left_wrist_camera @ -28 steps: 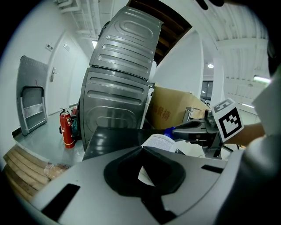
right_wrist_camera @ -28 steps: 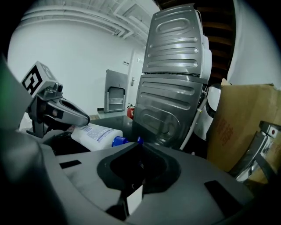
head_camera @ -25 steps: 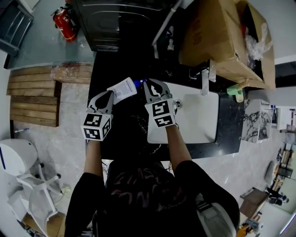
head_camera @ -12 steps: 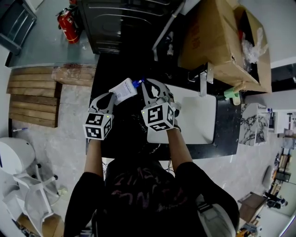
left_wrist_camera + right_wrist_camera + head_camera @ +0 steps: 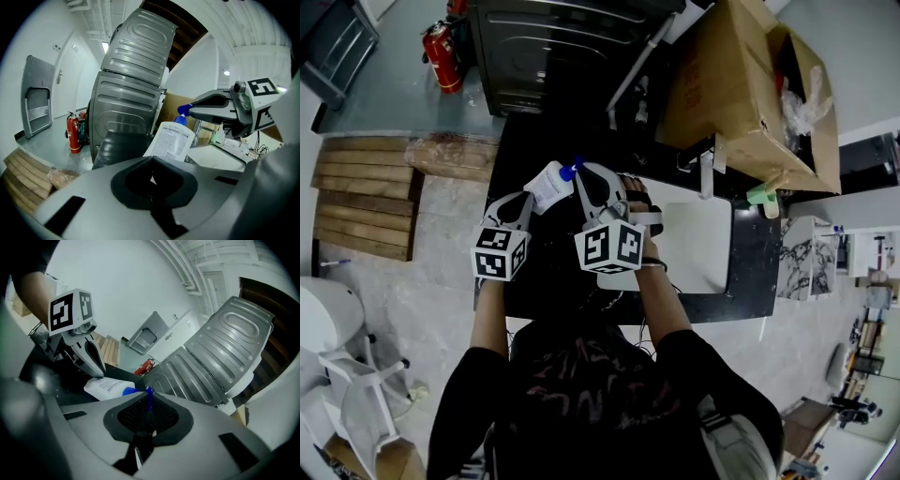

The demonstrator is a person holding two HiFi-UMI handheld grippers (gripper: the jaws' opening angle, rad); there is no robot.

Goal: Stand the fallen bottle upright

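A white bottle with a printed label and a blue pump top hangs tilted over the black counter. My left gripper is shut on the bottle's base end, where a white sliver shows between the jaws. In the left gripper view the bottle rises slanting out of that gripper, cap end uppermost. My right gripper is shut on the blue spout, which stands between its jaws in the right gripper view. There the bottle body lies beyond, with the left gripper at its far end.
A white sink basin is set into the counter to the right. Behind it stand an open cardboard box and a tall grey appliance. A red fire extinguisher and wooden slats are on the floor at the left.
The right gripper has rolled and risen with the blue spout, moving left toward the bottle. The bottle's cap end now sits higher. The left gripper has stayed in place.
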